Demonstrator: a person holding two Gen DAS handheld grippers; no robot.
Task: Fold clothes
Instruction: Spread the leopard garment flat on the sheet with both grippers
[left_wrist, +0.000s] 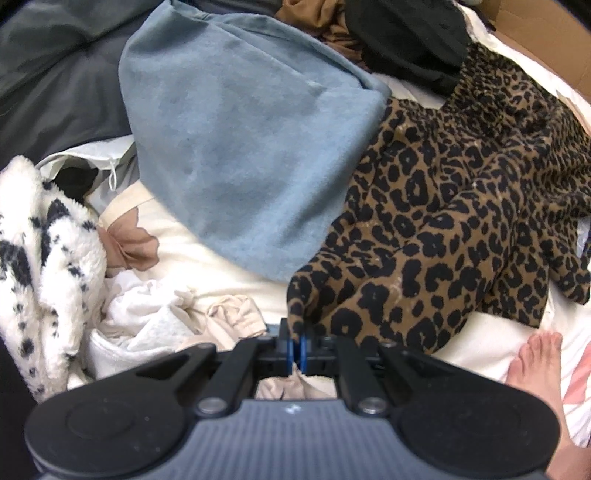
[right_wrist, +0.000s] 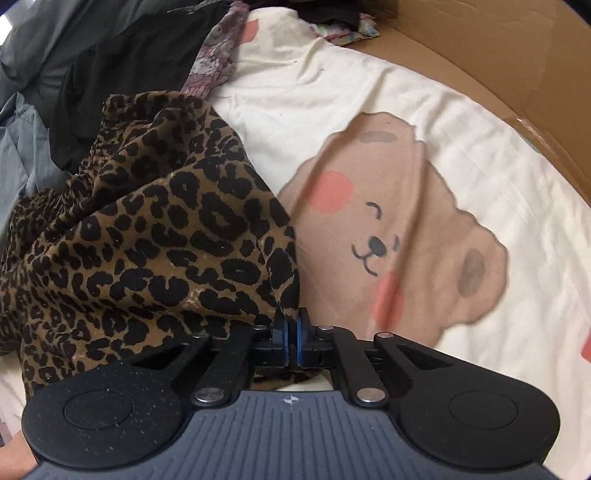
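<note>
Pinching the leopard garment (left_wrist: 443, 221) at two edges, both grippers, left (left_wrist: 298, 341) and right (right_wrist: 291, 334), are clamped on it; it lies rumpled on the bear-print sheet (right_wrist: 388, 229) beside a blue cloth (left_wrist: 240, 140).

The leopard-print garment (left_wrist: 443, 221) is thin, matt woven cloth that drapes softly. The blue garment (left_wrist: 236, 147) looks like brushed, slightly fuzzy fleece. A white black-spotted throw (left_wrist: 40, 258) is shaggy plush. The cream bedsheet (right_wrist: 369, 103) is smooth matt cotton with a flat printed bear. The cardboard box (right_wrist: 480, 55) is dull brown paperboard. Both tools are matt black plastic with ribbed grey casing, shiny metal rivets and blue rubbery pads (right_wrist: 284, 341).
</note>
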